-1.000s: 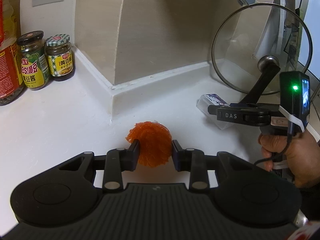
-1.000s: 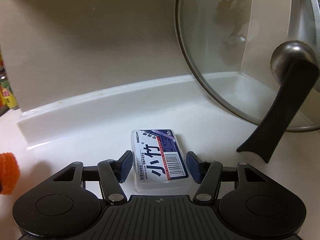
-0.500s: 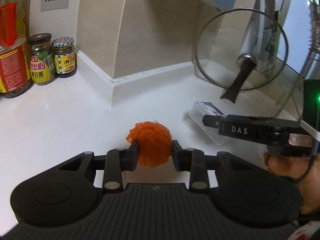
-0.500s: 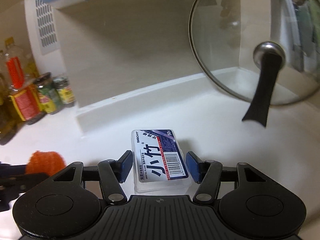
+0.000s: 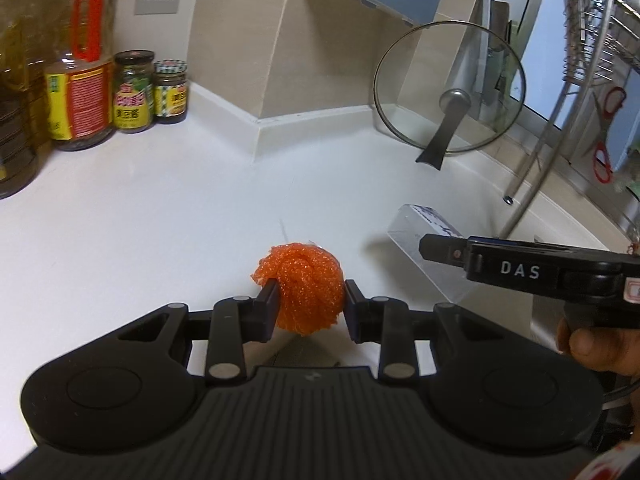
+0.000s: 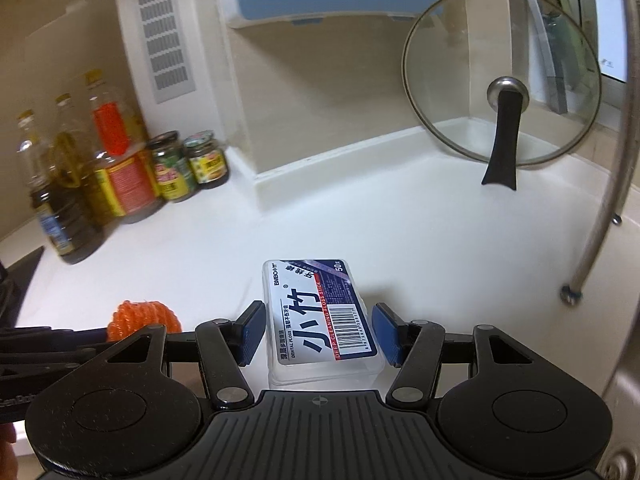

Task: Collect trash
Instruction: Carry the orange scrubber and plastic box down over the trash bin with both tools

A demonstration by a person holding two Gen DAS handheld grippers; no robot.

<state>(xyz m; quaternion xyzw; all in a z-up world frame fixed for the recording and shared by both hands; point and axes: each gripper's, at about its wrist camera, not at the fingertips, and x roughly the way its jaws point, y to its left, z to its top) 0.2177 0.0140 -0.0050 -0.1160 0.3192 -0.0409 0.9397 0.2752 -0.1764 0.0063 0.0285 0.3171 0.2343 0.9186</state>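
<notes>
My left gripper (image 5: 310, 306) is shut on an orange mesh scrubber ball (image 5: 306, 280) and holds it above the white counter (image 5: 140, 216). My right gripper (image 6: 318, 330) is shut on a clear plastic dental floss box (image 6: 316, 312) with a blue and white label, also lifted off the counter. The box (image 5: 424, 240) and the right gripper's side show at the right of the left wrist view. The orange ball (image 6: 142, 314) shows at the lower left of the right wrist view.
Oil bottles and sauce jars (image 5: 132, 92) stand at the back left by the wall. A glass pot lid (image 5: 448, 88) leans upright in the back right corner. A metal rack leg (image 6: 600, 216) and a dish rack stand at the right.
Both grippers have pulled back and up from the wall with their objects. The counter, jars and pot lid now look farther away.
</notes>
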